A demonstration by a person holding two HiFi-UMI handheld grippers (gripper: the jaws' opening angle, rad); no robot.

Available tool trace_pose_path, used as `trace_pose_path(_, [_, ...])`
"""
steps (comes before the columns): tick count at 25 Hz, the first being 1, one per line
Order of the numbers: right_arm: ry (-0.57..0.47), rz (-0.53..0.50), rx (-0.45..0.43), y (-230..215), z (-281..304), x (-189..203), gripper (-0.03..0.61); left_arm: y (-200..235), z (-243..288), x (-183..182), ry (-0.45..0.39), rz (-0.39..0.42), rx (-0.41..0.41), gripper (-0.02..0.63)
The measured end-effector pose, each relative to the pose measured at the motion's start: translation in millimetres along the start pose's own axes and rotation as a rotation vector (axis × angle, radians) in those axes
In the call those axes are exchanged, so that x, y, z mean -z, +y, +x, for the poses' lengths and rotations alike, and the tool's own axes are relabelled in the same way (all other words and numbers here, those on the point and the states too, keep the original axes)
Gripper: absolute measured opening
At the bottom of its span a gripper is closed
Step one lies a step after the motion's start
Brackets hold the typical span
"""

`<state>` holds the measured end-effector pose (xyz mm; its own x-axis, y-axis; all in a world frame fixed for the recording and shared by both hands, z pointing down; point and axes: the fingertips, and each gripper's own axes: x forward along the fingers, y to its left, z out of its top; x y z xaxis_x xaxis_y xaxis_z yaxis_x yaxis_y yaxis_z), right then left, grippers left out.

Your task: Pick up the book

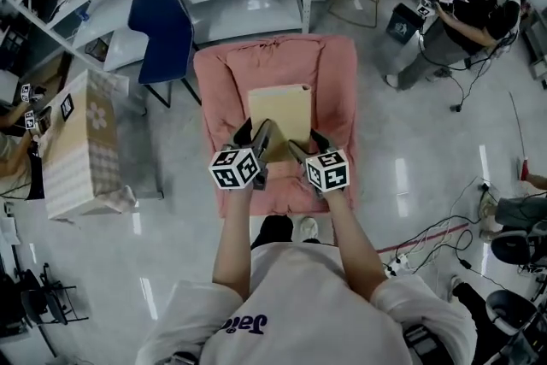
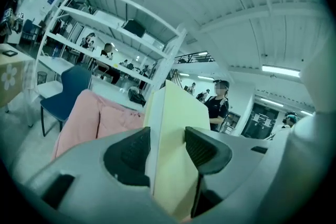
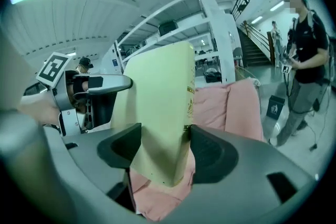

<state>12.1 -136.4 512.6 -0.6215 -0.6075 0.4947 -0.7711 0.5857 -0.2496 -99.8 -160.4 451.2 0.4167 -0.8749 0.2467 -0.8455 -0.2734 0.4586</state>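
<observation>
Head view shows the book (image 1: 279,111) gripped at its near edge from both sides: left gripper (image 1: 256,132) and right gripper (image 1: 306,143) each clamp it between their jaws. It extends forward from them, over the pink armchair (image 1: 224,73).

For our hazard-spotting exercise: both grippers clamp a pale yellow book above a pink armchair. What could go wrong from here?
1. The right gripper bites only a low corner of the pale yellow book, so it might slip out.
2. The left gripper also holds the near edge; the far end hangs free and could sag.
3. A drop would probably land on the pink cushioned armchair.
</observation>
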Motion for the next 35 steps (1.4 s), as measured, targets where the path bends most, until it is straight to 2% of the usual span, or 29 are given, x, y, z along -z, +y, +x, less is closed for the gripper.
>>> trace_pose_path(7, [-0.176,-0.128,0.018,8,-42,-92,0.299,-56,-18,-89,-0.178,0.130,0.058,0.210])
trace_pose_path(17, [-0.381,-0.257,0.070,21,-105,-177,0.299,-121,-47,-168,-0.364,0.232,0.152,0.210])
trace_pose_path(23, [-0.415,-0.279,0.102,19,-118,-192,0.298,-138,-50,-182,-0.390,0.272,0.173,0.209])
trace_pose_path(35, [-0.423,-0.330,0.138,4,-128,-207,0.295,-150,-37,-190,-0.412,0.253,0.204,0.207])
